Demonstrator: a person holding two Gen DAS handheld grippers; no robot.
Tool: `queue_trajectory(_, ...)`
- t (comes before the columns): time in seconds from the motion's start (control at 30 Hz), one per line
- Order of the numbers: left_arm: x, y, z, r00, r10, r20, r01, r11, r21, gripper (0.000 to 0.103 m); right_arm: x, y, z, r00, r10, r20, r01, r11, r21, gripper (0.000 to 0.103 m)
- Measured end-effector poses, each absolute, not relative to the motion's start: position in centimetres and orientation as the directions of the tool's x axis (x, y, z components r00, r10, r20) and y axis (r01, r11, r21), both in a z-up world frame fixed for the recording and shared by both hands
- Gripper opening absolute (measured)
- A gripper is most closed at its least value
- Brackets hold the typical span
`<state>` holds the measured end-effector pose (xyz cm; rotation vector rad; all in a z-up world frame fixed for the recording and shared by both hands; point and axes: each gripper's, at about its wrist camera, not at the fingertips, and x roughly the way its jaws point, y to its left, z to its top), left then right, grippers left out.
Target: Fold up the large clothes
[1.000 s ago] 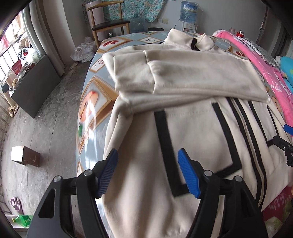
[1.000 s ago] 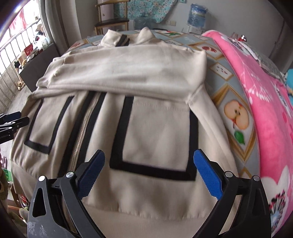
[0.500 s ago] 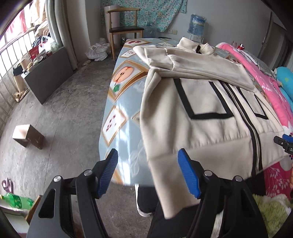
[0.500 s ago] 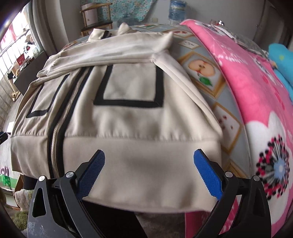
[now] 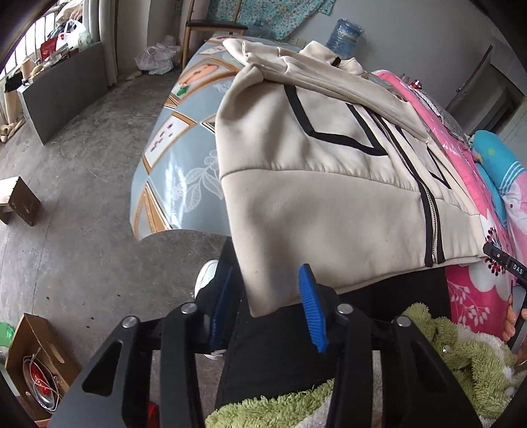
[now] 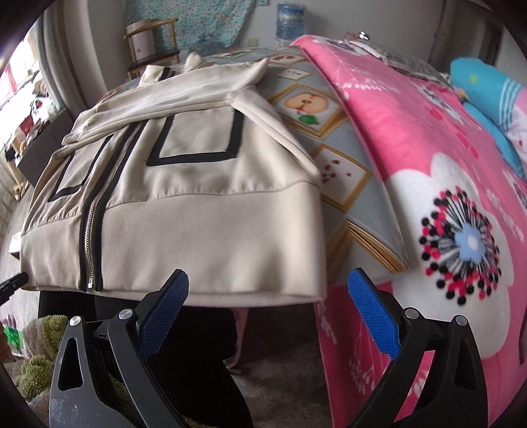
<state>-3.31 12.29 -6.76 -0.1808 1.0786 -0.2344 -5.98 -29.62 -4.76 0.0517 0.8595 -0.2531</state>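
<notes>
1. While the person stands at the near end of the bed, the left tongs [image 5: 268, 307] sit at the lower left corner of the cream jacket [image 5: 316, 184], their jaws having just been closing; the hem corner hangs between the blue pads [image 5: 309, 312], which stand partly apart with a gap on either side of the cloth, so they do not press it.
2. Off to the left, a cardboard box [image 5: 36, 359] holding a few items sits on the grey concrete floor [image 5: 82, 158], and a small wooden stool [image 5: 19, 200] stands farther out.
3. Spread across the apple-print bed cover [image 5: 174, 184], the jacket lies front up, zipped, with black stripe trim and its sleeves folded across the chest; its wide hem band overhangs the near edge of the bed.
4. Beyond the bed, a wooden chair [image 6: 151, 49] and a water bottle [image 6: 290, 19] stand against the far wall.
5. At the right half of the hem, the right tongs [image 6: 266, 316] are spread wide and hold nothing; the hem edge lies just above and between the two blue pads [image 6: 372, 316], not touching either as far as I can see.
6. Right of the jacket, a pink flowered blanket [image 6: 428, 171] covers the bed, with a blue pillow [image 6: 484, 89] at its far side.
7. Low down, green shaggy fabric [image 5: 461, 342] shows beside the person's dark trousers.
</notes>
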Motion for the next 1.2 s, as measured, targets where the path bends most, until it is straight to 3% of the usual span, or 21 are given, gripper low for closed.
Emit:
queue_trajectory(0.27, -2.5, 12.1, -7.8, 0.402, -0.314, -0.860, 0.124, 0.949, -0.289, 0.029, -6.5, -32.1, -4.7, 0.645, -0.157, -0.748, 0.286, 0.957, 0.046, 0.091)
queue_trajectory(0.47, -2.6, 12.4, -8.1, 0.386, -0.333, -0.860, 0.110, 0.943, -0.316, 0.023, -5.6, -33.3, -4.9, 0.654, -0.077, -0.753, 0.273, 0.952, 0.140, 0.077)
queue_trajectory(0.57, -2.6, 12.2, -8.1, 0.383, -0.331, -0.863, 0.116, 0.944, -0.310, 0.019, -5.4, -33.3, -5.5, 0.642, -0.069, -0.764, 0.274, 0.951, 0.144, 0.068)
queue_trajectory(0.63, -2.8, 12.1, -7.8, 0.390, -0.324, -0.862, 0.127, 0.946, -0.298, 0.015, -5.3, -33.4, -6.0, 0.632, -0.054, -0.773, 0.276, 0.948, 0.159, 0.056)
queue_trajectory(0.77, -3.1, 11.6, -6.9, 0.418, -0.318, -0.851, 0.168, 0.948, -0.272, 0.008, -5.6, -33.3, -6.1, 0.635, -0.061, -0.770, 0.284, 0.945, 0.160, 0.044)
queue_trajectory(0.93, -3.6, 10.5, -5.2, 0.456, -0.294, -0.840, 0.231, 0.951, -0.207, 0.006, -6.0, -33.4, -6.1, 0.627, -0.106, -0.772, 0.308, 0.944, 0.120, 0.009)
queue_trajectory(1.2, -3.7, 10.9, -0.5, 0.553, -0.360, -0.751, 0.248, 0.932, -0.265, 0.005, -7.0, -32.6, -2.8, 0.691, -0.102, -0.715, 0.265, 0.957, 0.120, 0.005)
